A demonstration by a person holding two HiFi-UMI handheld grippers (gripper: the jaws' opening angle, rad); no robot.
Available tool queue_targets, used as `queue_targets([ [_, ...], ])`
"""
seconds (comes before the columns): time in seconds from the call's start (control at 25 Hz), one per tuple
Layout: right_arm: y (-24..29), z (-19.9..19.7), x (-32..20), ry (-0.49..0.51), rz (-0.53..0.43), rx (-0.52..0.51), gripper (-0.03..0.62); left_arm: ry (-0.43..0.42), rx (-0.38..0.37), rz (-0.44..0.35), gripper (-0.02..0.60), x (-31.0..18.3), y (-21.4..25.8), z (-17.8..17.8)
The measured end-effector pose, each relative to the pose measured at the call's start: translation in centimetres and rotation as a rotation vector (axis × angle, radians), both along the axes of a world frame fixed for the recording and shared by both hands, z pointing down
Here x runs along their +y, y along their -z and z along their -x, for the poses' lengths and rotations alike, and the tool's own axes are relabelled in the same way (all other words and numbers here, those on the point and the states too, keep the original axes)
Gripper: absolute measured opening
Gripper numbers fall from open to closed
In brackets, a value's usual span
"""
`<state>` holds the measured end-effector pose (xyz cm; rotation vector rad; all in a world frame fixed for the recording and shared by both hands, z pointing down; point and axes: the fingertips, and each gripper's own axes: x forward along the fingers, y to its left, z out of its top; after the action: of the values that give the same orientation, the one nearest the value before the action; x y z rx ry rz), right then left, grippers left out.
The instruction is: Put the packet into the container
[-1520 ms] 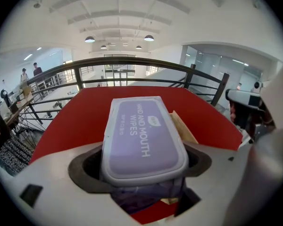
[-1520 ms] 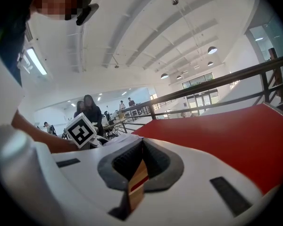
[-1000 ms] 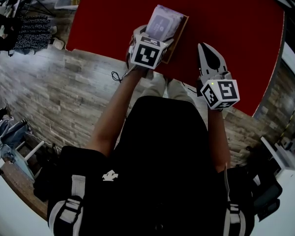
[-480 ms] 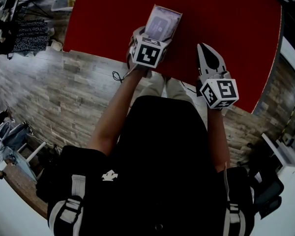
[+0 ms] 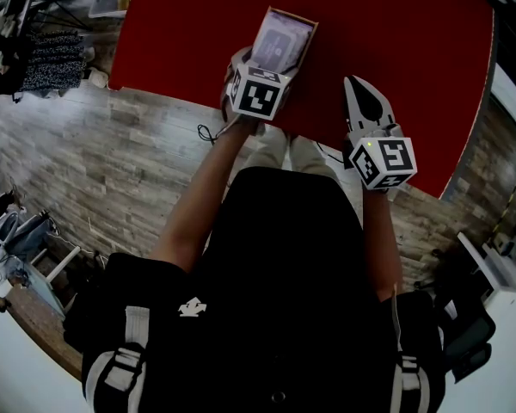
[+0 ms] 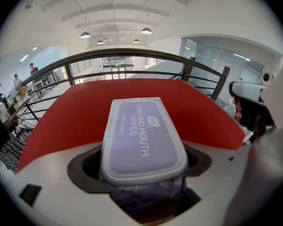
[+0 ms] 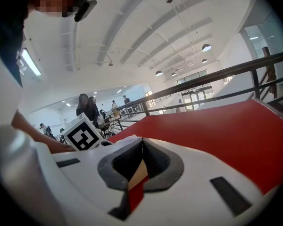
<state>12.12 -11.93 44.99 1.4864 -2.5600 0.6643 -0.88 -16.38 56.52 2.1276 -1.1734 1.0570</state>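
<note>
Red tabletop point(image 5: 396, 50) fills the far half of the head view, plank floor nearer you. A second ago the packet point(image 5: 279, 41) sat skewed over the brown container point(image 5: 294, 14), with a broad strip of the container showing to the right of your left claw point(image 5: 273, 58). Now the packet lies squared up with it, and only a thin brown rim shows past the packet's far end and right side. That suggests you are lined up for the drop, though you haven't let go. Your right claw point(image 5: 354, 84) hovers off to the right, well apart from the container.

Left gripper view: the left claw point(image 6: 141, 166) is spread wide and pinching the packet point(image 6: 141, 135) by its near end, with the lidded face up and reaching straight ahead of the jaws. No container shows here.

Right gripper view: the right claw point(image 7: 141, 147) is pressed together with nothing in it, only red table point(image 7: 226, 131) ahead.
</note>
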Motion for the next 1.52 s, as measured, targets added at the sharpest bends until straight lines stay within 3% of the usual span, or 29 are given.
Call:
queue_targets([
  [0.32,0.1,1.0,-0.3,0.014,0.004,-0.011,0.020,-0.009,0.011,-0.001,0.420,0.0,0.0,0.0],
  [0.6,-0.2,0.9,-0.1,0.020,0.012,-0.010,0.021,-0.009,0.049,-0.094,0.419,-0.1,0.1,-0.1],
  [0.92,-0.3,0.6,0.0,0.011,0.012,-0.005,0.021,-0.070,0.043,-0.116,0.434,0.2,0.0,0.0],
  [1.24,0.4,1.2,-0.2,0.024,-0.002,0.004,0.020,-0.014,0.123,-0.110,0.423,0.5,2.6,1.4],
  [1.28,0.5,1.4,-0.3,0.027,-0.006,0.006,0.020,-0.013,0.125,-0.124,0.400,0.5,3.2,1.7],
  [1.36,0.9,1.9,-0.4,0.034,-0.016,0.009,0.021,-0.003,0.112,-0.171,0.272,0.4,4.5,2.8],
  [1.44,1.4,2.3,-0.5,0.041,-0.027,0.012,0.021,0.010,0.107,-0.231,0.199,0.5,6.1,3.9],
  [1.52,1.9,2.6,-0.5,0.048,-0.038,0.018,0.020,0.022,0.108,-0.307,0.087,0.7,8.0,4.7],
])
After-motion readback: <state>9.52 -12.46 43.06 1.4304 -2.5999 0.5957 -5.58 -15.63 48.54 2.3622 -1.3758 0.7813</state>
